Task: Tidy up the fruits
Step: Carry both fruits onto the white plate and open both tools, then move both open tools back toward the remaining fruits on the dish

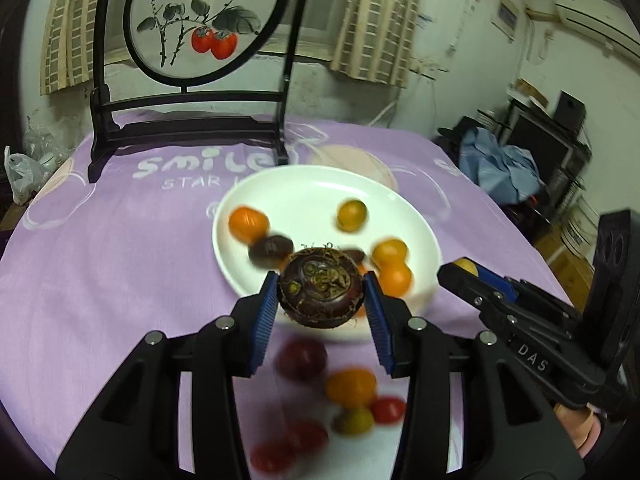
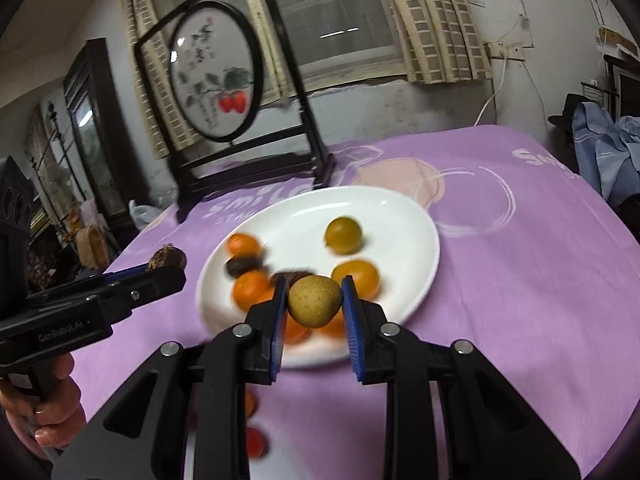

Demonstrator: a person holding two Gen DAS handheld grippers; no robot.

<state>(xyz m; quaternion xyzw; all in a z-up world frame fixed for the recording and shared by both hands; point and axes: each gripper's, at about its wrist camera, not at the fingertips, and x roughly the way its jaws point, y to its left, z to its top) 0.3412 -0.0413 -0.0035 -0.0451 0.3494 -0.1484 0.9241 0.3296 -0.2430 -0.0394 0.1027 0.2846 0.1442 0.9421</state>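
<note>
My left gripper [image 1: 321, 289] is shut on a dark brown water chestnut [image 1: 321, 286], held over the near rim of the white plate [image 1: 304, 192]. My right gripper [image 2: 315, 300] is shut on a tan longan [image 2: 315, 300], held over the plate's near edge [image 2: 412, 216]. The plate holds several orange and yellow-green small fruits, such as one [image 2: 343, 235], and dark chestnuts [image 1: 270, 249]. The right gripper shows at the right of the left wrist view [image 1: 466, 270]; the left gripper shows at the left of the right wrist view [image 2: 166, 266].
Several red, orange and dark fruits [image 1: 350, 386] lie loose on the purple tablecloth [image 1: 100, 260] in front of the plate. A black framed round painting screen [image 1: 200, 20] stands at the table's far side. Furniture and blue cloth [image 1: 500, 164] sit beyond the right edge.
</note>
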